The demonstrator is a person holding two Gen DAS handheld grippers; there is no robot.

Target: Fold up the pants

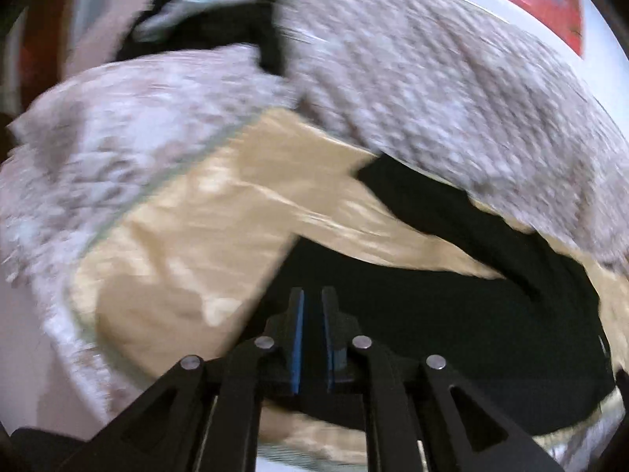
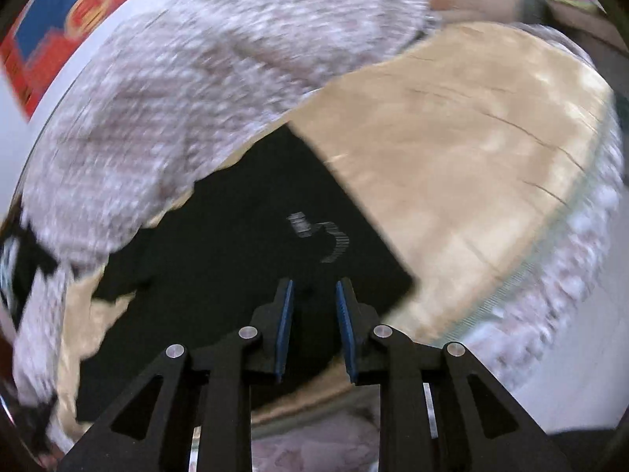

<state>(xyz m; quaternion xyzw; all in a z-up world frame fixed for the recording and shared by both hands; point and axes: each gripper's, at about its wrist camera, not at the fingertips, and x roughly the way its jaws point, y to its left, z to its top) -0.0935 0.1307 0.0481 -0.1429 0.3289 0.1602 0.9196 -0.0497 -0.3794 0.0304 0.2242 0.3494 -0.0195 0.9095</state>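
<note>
while the left claw (image 1: 312,295) hovers nearly pressed together, seemingly gripping nothing, and the right claw (image 2: 313,287) hangs spread, the black pants (image 2: 251,259) lie partly folded on the tan bed cover (image 2: 471,149), leaving further folds.

pants (image 2: 236,259): matt black cloth | blanket (image 2: 157,98): nubbly, likely fleece | sheet (image 2: 471,149): smooth tan cloth

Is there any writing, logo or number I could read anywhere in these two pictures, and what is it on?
None can be read.
White mark on the black pants: blurred, unreadable.
Gold emblem on the red and blue cloth: blurred, no legible letters.
</note>
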